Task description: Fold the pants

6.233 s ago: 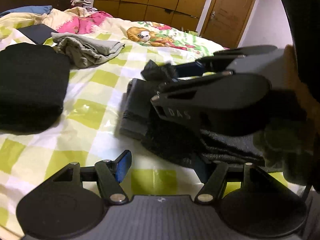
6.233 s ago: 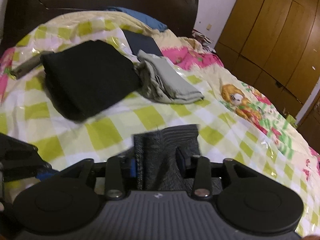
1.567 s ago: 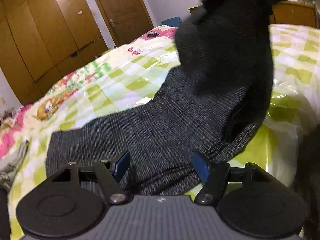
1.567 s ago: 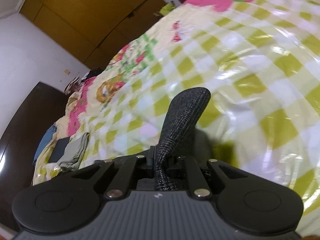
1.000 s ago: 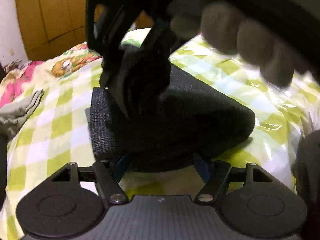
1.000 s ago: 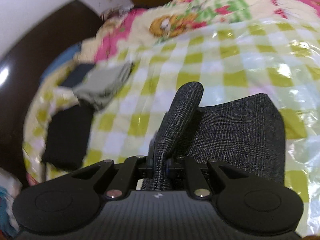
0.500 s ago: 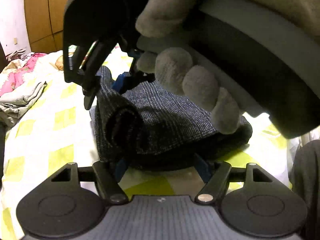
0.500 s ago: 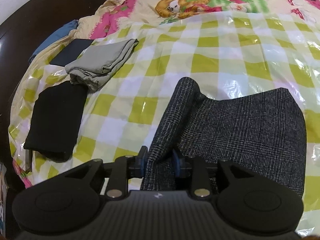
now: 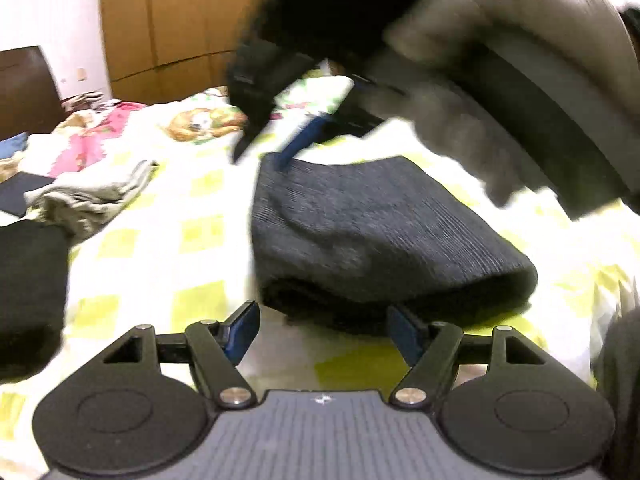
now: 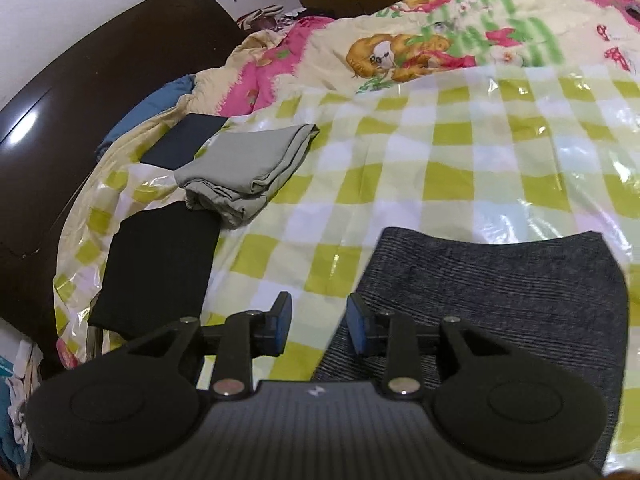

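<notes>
The dark grey knit pants [image 9: 372, 236] lie folded in a thick rectangle on the green-checked bed cover [image 9: 200, 236]. My left gripper [image 9: 324, 328] is open and empty, just in front of the near folded edge. My right gripper [image 10: 318, 326] is open and empty above the left edge of the pants [image 10: 500, 292]. In the left wrist view the right gripper and its gloved hand [image 9: 500, 92] hover blurred over the far side of the pants.
A folded black garment [image 10: 156, 268] and a folded grey-beige garment [image 10: 248, 168] lie to the left on the cover. A dark flat item [image 10: 184, 140] lies behind them. A dark headboard [image 10: 80, 100] and wooden wardrobes [image 9: 172, 28] stand beyond the bed.
My right gripper has opened and let go of the pants' edge, which now lies flat. It has lifted up and away. My left gripper has pulled back slightly.
</notes>
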Demonstrator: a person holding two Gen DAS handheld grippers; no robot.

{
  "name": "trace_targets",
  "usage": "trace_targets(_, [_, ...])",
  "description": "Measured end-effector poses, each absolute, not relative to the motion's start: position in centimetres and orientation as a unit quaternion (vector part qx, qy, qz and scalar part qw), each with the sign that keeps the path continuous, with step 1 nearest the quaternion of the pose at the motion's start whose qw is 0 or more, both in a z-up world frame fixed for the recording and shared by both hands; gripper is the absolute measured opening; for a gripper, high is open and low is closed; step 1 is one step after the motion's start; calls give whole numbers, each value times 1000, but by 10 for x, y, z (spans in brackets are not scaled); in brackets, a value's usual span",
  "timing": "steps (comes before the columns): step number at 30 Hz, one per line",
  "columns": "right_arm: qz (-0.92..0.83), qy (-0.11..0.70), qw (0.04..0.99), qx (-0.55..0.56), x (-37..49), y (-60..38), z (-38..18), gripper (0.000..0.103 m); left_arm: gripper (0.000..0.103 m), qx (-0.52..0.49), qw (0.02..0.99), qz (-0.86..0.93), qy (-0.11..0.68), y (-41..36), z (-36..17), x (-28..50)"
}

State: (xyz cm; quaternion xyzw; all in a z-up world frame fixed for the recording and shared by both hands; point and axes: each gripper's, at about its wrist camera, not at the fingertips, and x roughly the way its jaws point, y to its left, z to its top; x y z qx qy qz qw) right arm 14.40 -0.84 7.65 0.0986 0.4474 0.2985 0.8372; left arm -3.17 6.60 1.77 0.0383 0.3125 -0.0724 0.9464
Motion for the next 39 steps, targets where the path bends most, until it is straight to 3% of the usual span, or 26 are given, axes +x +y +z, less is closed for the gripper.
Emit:
trace_targets(8, [281,443,848,72,151,-18,69,33,89,60,962,-34,265,73,39,-18])
trace_targets(13, [259,436,861,39,168,-23,61,33,88,-1,951,-34,306,87,22,20])
trace_targets(15, [251,442,860,37,176,-27,56,33,82,-34,939,-50,337,91,10,31])
trace_targets(17, [251,442,860,42,178,-40,57,32,70,-60,930,-66,358,95,1,35])
trace_targets(19, [244,438,864,48,172,-65,62,33,68,-76,926,-74,362,97,0,35])
trace_targets(22, [227,434,871,46,156,-109,63,34,58,-117,915,-86,377,103,3,37])
trace_targets(30, [185,484,845,136,120,-189,27,39,58,-200,886,-95,408,122,-6,39])
trace_targets(33, [194,481,843,142,119,-186,14,39,66,-230,872,-80,425,132,-14,47])
trace_targets(39, [191,474,853,107,118,-184,8,39,67,-116,904,-46,409,113,13,40])
